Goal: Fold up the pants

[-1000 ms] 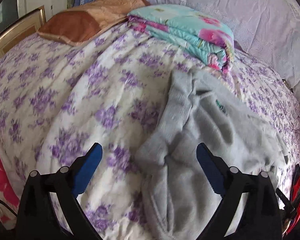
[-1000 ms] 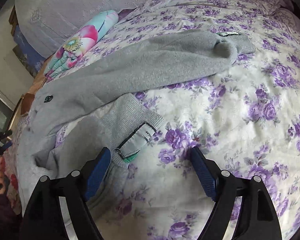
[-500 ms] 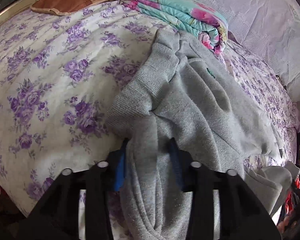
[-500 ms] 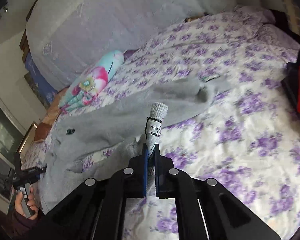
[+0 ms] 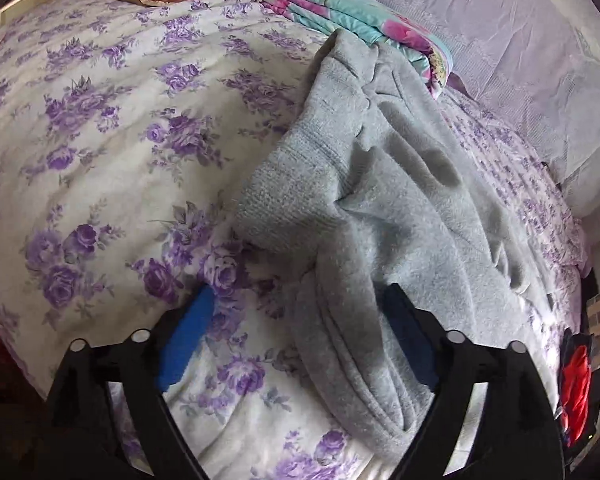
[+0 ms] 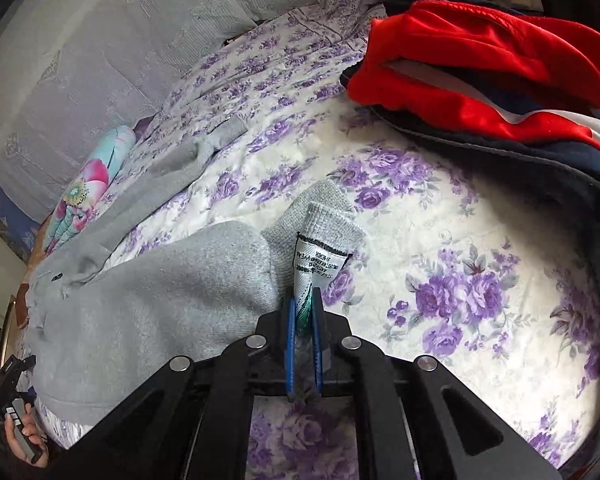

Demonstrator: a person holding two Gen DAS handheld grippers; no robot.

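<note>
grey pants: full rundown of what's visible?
The grey pants are fleecy knit with ribbed waistband and cuffs. They lie rumpled on the floral bedspread, one leg stretching away toward the folded quilt. The right gripper is shut on the near cuff by its white label. The left gripper is open, astride a bunched fold.

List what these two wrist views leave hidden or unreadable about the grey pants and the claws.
- Left wrist view: the right claw is not seen; the bottom edge cuts off the grey pants between the open left claw.
- Right wrist view: the pinched part of the cuff is hidden by the shut right claw.
- Right wrist view: print on the care label is too small to read.
</note>
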